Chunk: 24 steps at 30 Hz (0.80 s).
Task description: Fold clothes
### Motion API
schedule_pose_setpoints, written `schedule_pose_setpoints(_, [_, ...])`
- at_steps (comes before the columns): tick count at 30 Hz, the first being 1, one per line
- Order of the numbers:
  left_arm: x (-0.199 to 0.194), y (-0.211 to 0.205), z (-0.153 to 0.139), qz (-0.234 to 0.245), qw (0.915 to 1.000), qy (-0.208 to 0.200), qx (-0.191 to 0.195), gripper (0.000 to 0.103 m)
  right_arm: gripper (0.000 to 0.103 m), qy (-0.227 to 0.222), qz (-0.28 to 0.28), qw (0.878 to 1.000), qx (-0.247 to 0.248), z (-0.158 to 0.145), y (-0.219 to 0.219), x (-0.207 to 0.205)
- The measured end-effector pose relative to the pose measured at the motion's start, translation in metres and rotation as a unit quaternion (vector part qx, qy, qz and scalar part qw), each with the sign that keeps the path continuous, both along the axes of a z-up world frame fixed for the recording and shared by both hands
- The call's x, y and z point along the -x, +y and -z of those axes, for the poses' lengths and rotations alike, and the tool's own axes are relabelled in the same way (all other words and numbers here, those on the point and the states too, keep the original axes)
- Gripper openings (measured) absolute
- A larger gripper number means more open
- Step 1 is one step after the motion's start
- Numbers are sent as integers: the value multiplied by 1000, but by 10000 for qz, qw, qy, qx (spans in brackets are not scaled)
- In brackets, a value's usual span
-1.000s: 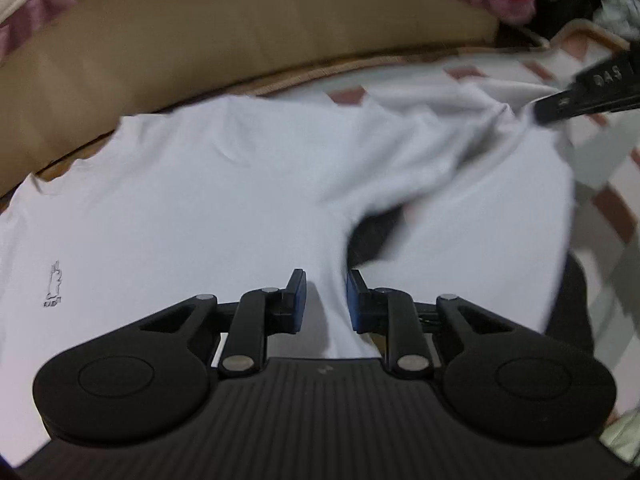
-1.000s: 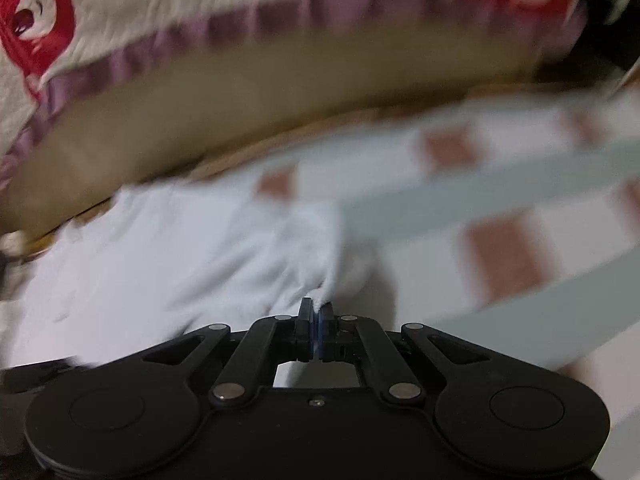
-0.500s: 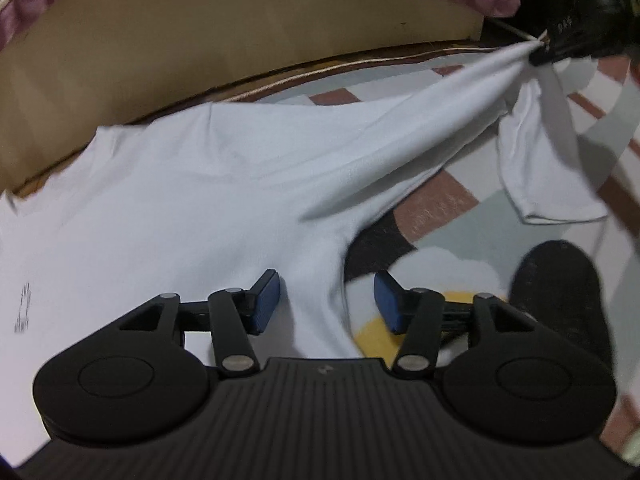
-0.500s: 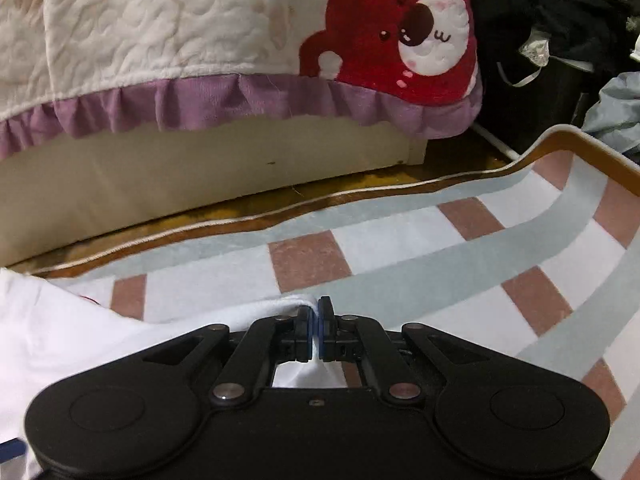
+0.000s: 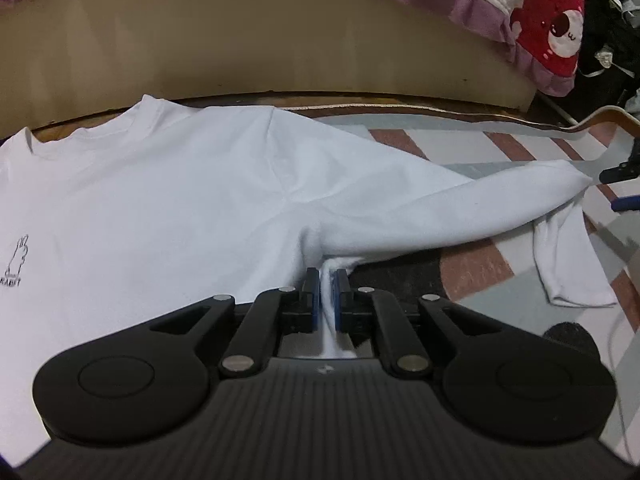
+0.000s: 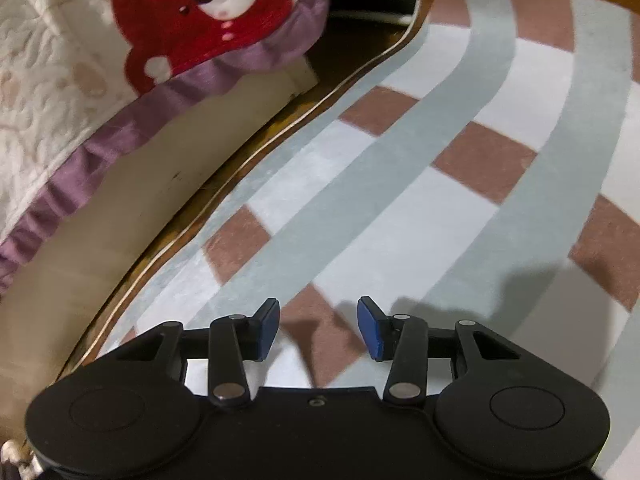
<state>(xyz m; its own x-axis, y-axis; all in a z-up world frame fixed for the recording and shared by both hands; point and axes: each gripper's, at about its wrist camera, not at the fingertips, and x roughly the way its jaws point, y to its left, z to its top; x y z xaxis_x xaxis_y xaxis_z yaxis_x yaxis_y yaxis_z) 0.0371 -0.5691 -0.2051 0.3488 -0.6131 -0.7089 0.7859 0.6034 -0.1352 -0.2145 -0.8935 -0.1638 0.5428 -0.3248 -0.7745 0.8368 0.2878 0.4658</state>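
Observation:
A white T-shirt (image 5: 160, 208) lies spread on the patterned rug, collar toward the bed, a small rabbit print at its left. My left gripper (image 5: 329, 284) is shut on a pinch of the T-shirt's fabric at the underarm seam. The sleeve (image 5: 460, 212) stretches out to the right, its cuff end drooping onto the rug. My right gripper (image 6: 318, 326) is open, its blue pads apart over bare rug with nothing between them. In the left wrist view the right gripper (image 5: 624, 186) shows at the far right edge, just past the sleeve tip.
A checked rug (image 6: 460, 168) in pale blue, white and brown covers the floor. A beige bed base (image 5: 260, 40) runs along the far side, with a quilt (image 6: 48, 60) bearing a red bear and purple frill hanging over it. Dark clothes (image 5: 612, 40) pile at the far right.
My left gripper went from open to shut on the shirt's underarm fabric. My right gripper let go of the sleeve, opened and swung away over the rug.

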Motion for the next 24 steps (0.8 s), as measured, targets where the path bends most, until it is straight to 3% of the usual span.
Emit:
schedule_pose_setpoints(3, [-4,-5,-2,-41,10000,71,-36,11,60,164,-683,9971,-280,2,17,-8])
schedule_pose_setpoints(6, [-8,-9,-3,-82,9998,142,-73,16,60,579,-919,9938,-220,2,50,-19])
schedule_pose_setpoints(9, [-12,-13,-4,-92,9995,293,-55,24,61,511,-1362,9892,-167,-3,81,-40])
schedule_pose_setpoints(13, [-14,-16,-4,-130,9992,379,-48,25,62,1002,-1864,9770,262,7,103,-71])
schedule_pose_setpoints(16, [-18,-19,-5,-136,9985,535,11,36,64,1430,-2152,9641,611,16,118,-92])
schedule_pose_setpoints(17, [-18,-20,-6,-130,9982,582,26,41,46,1571,-2246,9589,727,19,122,-100])
schedule_pose_setpoints(18, [-18,-21,-6,-121,9981,599,24,43,14,1753,-2357,9514,922,21,127,-105])
schedule_pose_setpoints(19, [-18,-22,-6,-107,9981,606,14,43,1,1980,-2470,9414,1163,20,129,-106])
schedule_pose_setpoints(20, [-17,-22,-6,-78,9983,575,-26,43,0,2109,-2440,9381,1263,16,123,-102])
schedule_pose_setpoints(24, [-13,-20,-7,92,9988,469,-135,43,0,2285,-1566,9442,1782,-17,78,-63])
